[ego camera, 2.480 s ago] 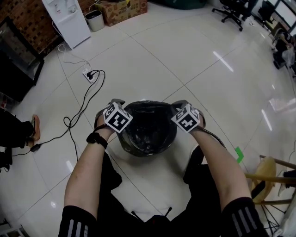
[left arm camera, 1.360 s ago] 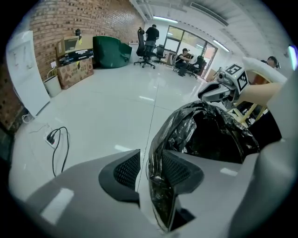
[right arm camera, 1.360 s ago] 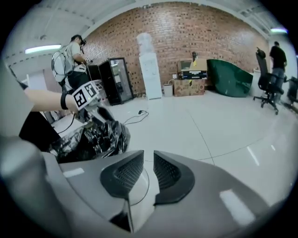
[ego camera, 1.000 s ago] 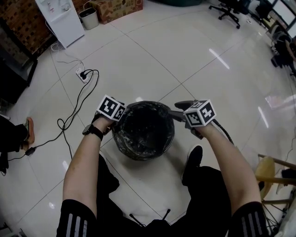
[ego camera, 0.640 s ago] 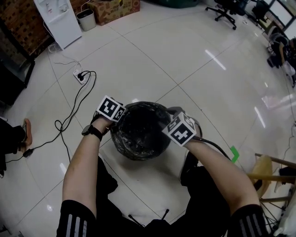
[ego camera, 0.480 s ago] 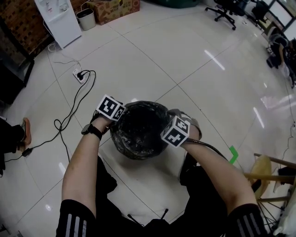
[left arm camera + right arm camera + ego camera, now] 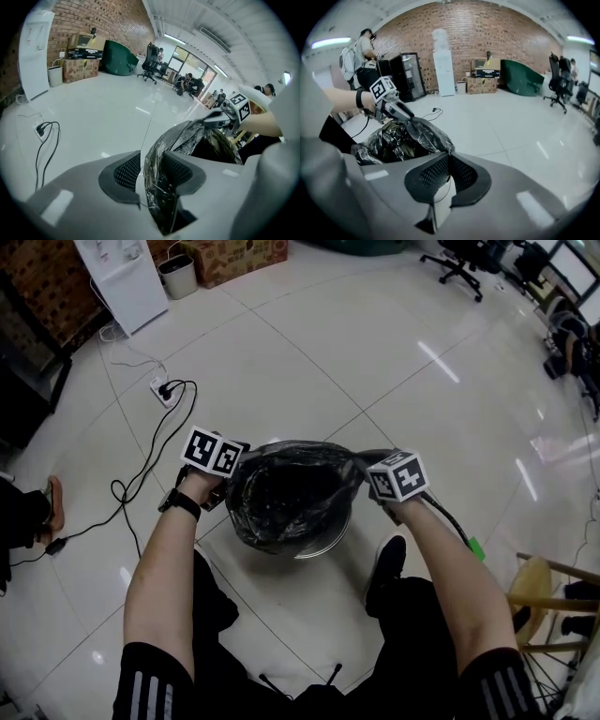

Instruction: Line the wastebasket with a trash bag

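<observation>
Status: trash bag [image 7: 291, 495] is already down inside the wastebasket [image 7: 321, 547], which sits on the floor right in front of me. The body of the bag is bunched in the bucket. The mouth isn't seated yet: the hem is lifted clear of the rim on both sides, and bare rim shows on the near right.

Left gripper [image 7: 151, 165]: pads clamped on a gathered wad of bag film at the left side of the basket.

Right gripper [image 7: 447, 161]: jaws fully together. It looks like a thin pinch of hem at the tips on the right side, and the film runs taut towards it in the head view.

My read is roughly two thirds done. I still need to stretch the mouth wide, fold the hem down over the rim all round, then let go.
</observation>
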